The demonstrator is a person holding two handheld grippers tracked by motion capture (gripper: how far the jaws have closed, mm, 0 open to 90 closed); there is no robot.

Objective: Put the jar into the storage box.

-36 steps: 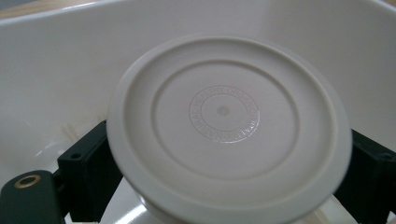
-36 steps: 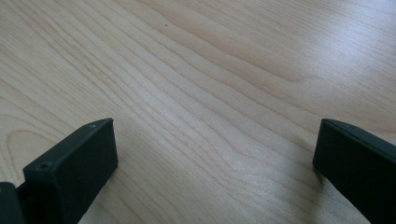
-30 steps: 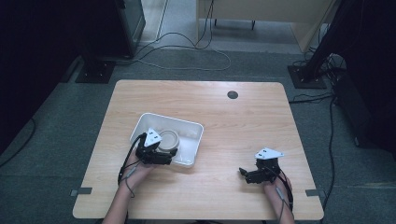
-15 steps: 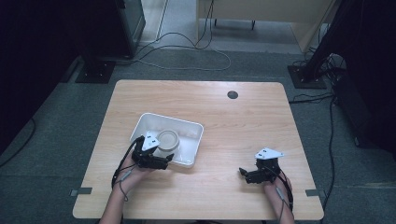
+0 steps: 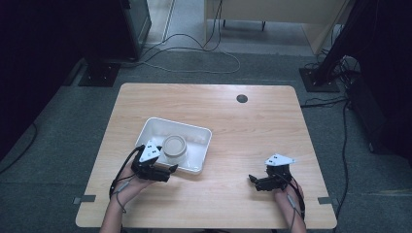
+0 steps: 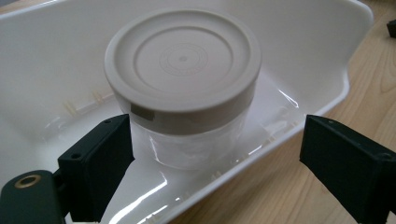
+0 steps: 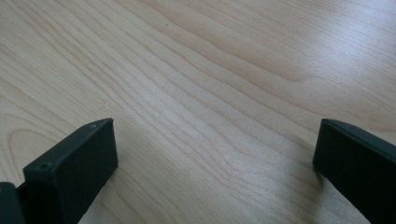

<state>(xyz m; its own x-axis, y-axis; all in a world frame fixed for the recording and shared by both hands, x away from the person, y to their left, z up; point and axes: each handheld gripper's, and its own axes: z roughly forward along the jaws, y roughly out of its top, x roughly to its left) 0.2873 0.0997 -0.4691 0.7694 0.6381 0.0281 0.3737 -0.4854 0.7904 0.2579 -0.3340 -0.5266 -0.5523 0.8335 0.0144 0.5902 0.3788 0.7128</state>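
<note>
Surface: pale wooden table point(image 5: 252, 126) with a round dark grommet point(image 5: 242, 98) at its far edge, on grey carpet point(image 5: 58, 145) strewn with cables; dark stands left and right. Item: clear round plastic jar with a beige lid point(image 5: 174, 145), upright in a white rectangular plastic tray point(image 5: 201, 138), left of centre. Left gripper point(image 5: 167, 171): has drawn back from the jar to the tray's near edge, jaws spread, holding nothing; the placing looks finished. Right gripper point(image 5: 252, 180): unmoved, open, empty, near right.
</note>
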